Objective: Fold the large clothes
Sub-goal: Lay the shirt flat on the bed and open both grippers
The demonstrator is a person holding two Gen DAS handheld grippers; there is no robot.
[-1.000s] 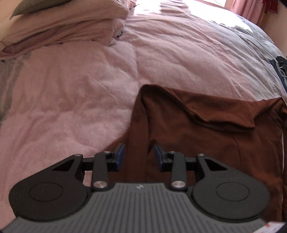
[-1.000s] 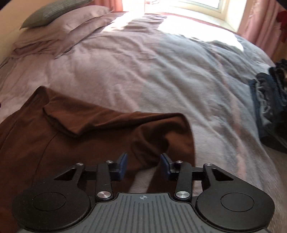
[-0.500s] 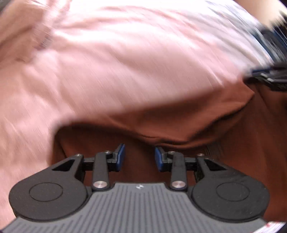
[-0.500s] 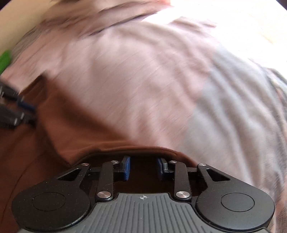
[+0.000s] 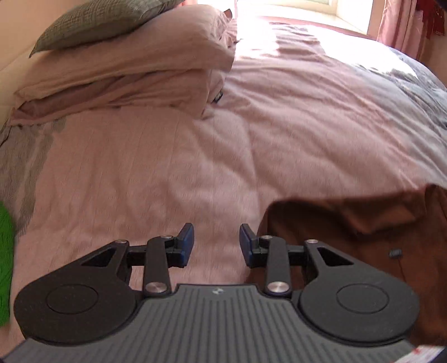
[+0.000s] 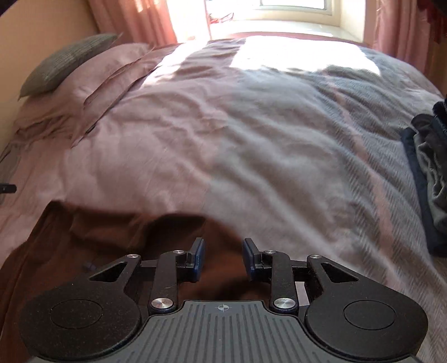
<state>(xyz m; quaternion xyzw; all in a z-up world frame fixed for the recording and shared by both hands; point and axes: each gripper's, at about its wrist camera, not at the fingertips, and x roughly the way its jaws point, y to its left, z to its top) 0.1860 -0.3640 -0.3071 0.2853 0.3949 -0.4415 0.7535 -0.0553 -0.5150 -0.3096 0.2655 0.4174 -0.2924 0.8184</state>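
The left gripper [image 5: 215, 241] has its jaws spread apart with nothing between them, only the pink bedspread [image 5: 173, 167] showing through the gap. The brown garment [image 5: 349, 223] lies just to the right of that gripper, its near corner beside the right-hand blue pad and running under the gripper's right side; a folded-over flap forms its far edge, and a small dark tag or button shows on the cloth lower down. The right gripper [image 6: 223, 258] also has its jaws parted and empty, and here the brown garment [image 6: 92, 251] sits directly below and between the blue pads, spreading away to the left; whether the pads touch the cloth or hover just above it I cannot tell. The far edge of the garment in this view is blurred, with a fold lying across it. Past the garment the bed stretches on, pink on the left and shading into a grey herringbone blanket [image 6: 335, 156] on the right. At the right edge of the bed lies a heap of dark blue and grey clothes [image 6: 427, 178], well apart from the brown one. At the head of the bed, to the left, pink pillows [image 5: 134, 61] are stacked with a grey-green cushion [image 5: 97, 19] on top. Something bright green [image 5: 5, 262] shows at the left edge of the left wrist view, too cropped to name. Sunlight falls across the far side from a window [image 6: 293, 8] flanked by pink curtains [image 6: 139, 19].
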